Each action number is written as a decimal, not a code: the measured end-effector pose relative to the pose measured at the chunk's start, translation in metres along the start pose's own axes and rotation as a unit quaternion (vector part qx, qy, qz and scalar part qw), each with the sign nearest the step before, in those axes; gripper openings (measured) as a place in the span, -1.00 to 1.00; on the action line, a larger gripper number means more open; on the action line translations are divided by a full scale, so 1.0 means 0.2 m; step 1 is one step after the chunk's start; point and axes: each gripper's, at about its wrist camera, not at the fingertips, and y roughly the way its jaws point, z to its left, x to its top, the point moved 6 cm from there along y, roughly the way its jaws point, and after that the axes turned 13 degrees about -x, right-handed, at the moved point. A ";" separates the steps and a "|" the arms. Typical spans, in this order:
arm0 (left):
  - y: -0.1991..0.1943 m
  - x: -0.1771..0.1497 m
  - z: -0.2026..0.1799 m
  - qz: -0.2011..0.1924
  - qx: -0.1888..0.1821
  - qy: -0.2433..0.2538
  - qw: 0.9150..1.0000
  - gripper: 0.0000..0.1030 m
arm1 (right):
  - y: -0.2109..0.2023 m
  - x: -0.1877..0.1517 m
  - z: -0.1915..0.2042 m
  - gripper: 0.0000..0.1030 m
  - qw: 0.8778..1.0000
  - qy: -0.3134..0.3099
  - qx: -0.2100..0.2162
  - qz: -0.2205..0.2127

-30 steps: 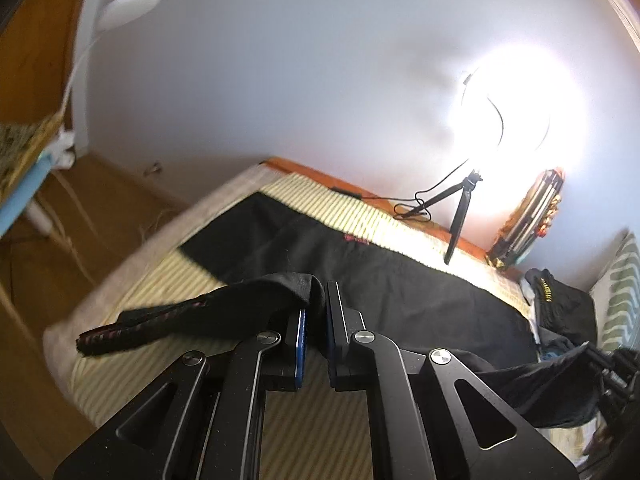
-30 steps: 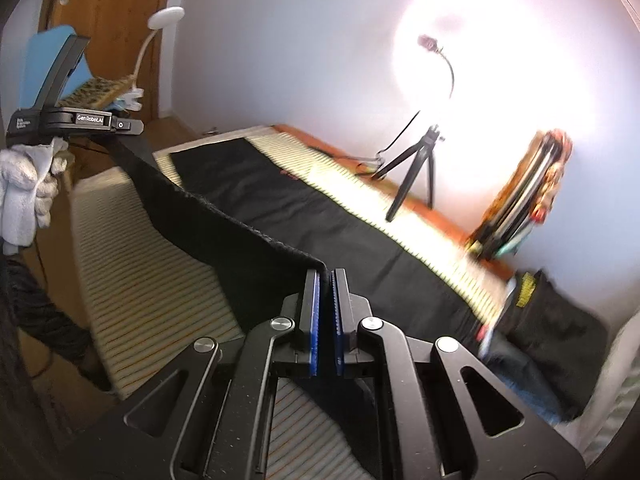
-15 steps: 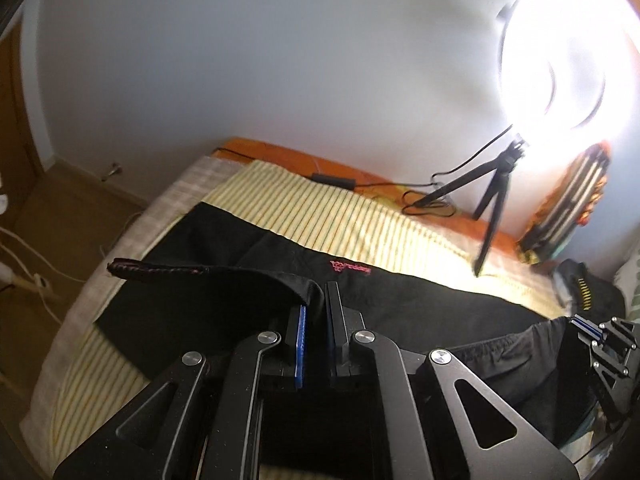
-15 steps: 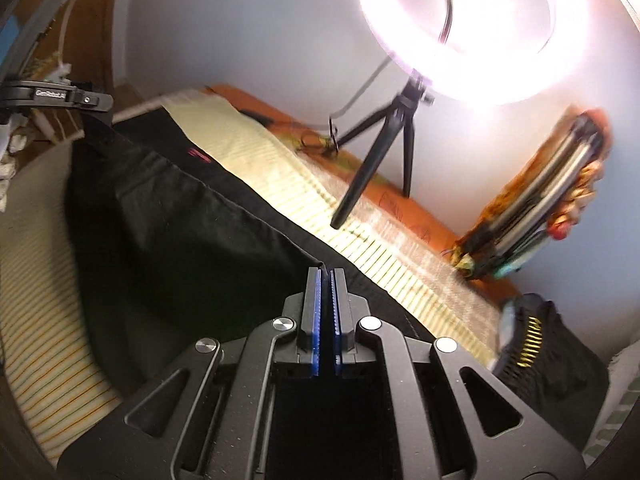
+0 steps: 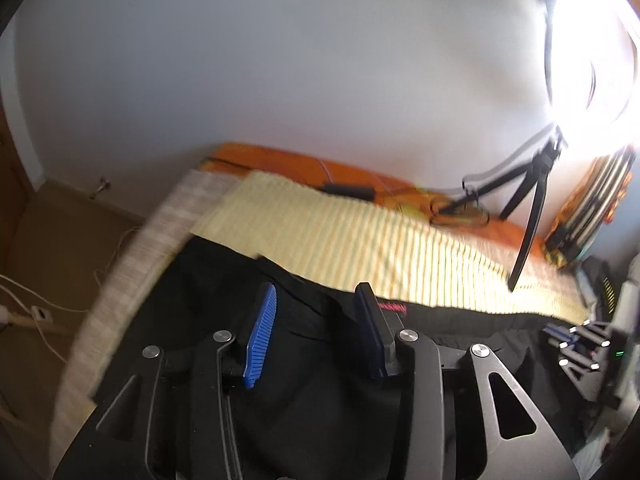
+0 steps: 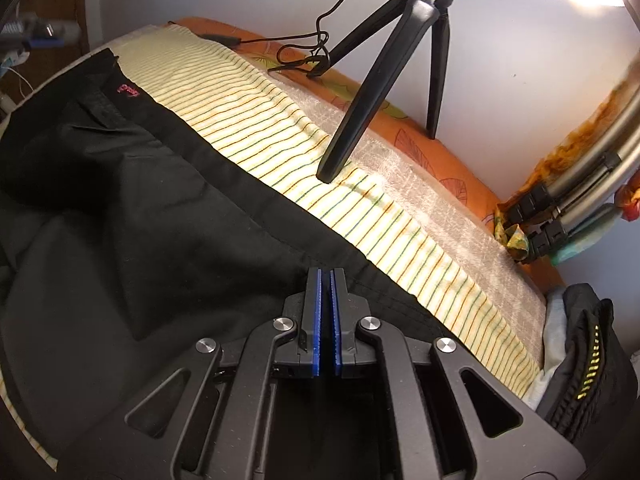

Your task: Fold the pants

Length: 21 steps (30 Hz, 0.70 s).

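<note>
The black pants (image 6: 168, 216) lie spread along the near side of the striped sheet (image 6: 280, 136), their pink logo toward the far end from the tripod (image 6: 384, 64) that stands on the sheet's wall side. The left gripper (image 5: 316, 312) has just been opening, its blue pads spread above the cloth and pressing on nothing. The right gripper (image 6: 325, 280) has its pads pressed together, pinching the pants' edge just beside the sheet.

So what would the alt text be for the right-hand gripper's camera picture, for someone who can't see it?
A hand-held right gripper, its blue pads closed on black fabric, holds black pants spread across a yellow striped bed cover. Behind them a black tripod stands near a white wall.
</note>
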 end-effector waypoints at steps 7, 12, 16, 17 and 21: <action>-0.23 -0.07 0.41 0.013 0.020 -0.061 0.998 -0.23 | 0.01 0.02 -0.01 -0.91 1.000 0.003 -0.006 0.003; -0.20 -0.24 0.56 0.051 0.023 -0.083 0.995 -0.16 | 0.00 0.01 -0.02 -0.91 1.000 0.001 -0.012 0.007; -0.14 -0.29 0.58 0.053 -0.017 -0.079 0.995 -0.10 | -0.01 0.01 -0.01 -0.91 1.000 -0.003 -0.016 0.009; -0.12 -0.31 0.56 0.059 -0.030 -0.066 0.996 -0.02 | -0.01 0.00 0.00 -0.91 1.000 -0.005 -0.017 0.009; -0.04 -0.37 0.47 0.095 0.001 0.014 0.995 0.04 | -0.02 0.00 0.01 -0.91 1.000 -0.012 -0.019 0.011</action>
